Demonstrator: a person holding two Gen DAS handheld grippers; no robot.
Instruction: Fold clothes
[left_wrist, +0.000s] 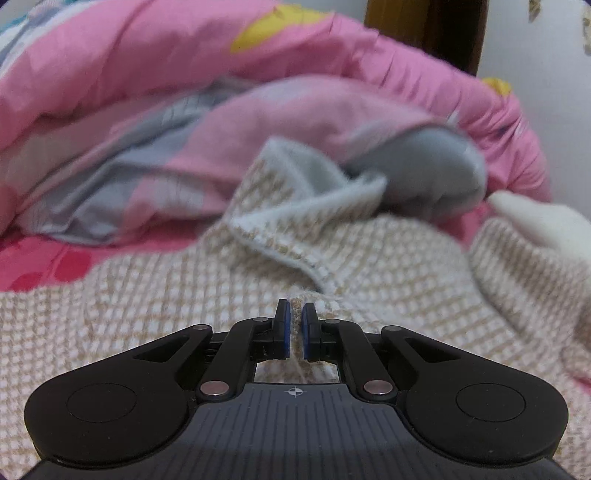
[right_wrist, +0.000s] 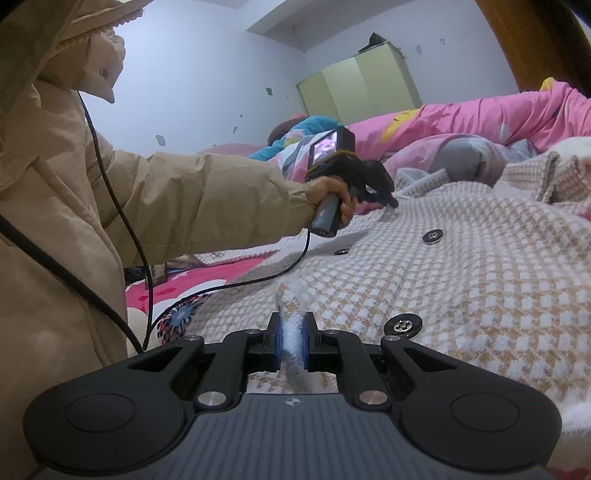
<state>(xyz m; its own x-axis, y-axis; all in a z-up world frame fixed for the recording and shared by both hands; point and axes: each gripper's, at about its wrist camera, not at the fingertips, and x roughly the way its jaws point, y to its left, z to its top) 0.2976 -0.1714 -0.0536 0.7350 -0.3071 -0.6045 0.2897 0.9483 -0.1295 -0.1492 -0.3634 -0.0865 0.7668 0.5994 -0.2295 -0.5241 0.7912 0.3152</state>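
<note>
A beige-and-white checked knit cardigan (right_wrist: 461, 266) is lying spread across the bed, in front of a bunched pink quilt (left_wrist: 177, 85). The left claw (left_wrist: 294, 334) is pinching a thin ridge of the cardigan's fabric near its collar (left_wrist: 295, 206), its blue pads nearly meeting. The right claw (right_wrist: 291, 341) is clamping a fluffy fold of the cardigan's edge just beside a dark round button (right_wrist: 402, 326). In the right wrist view, the person's hand (right_wrist: 330, 201) is gripping the left claw's handle, a tan sleeve (right_wrist: 207, 199) reaching over the bed.
</note>
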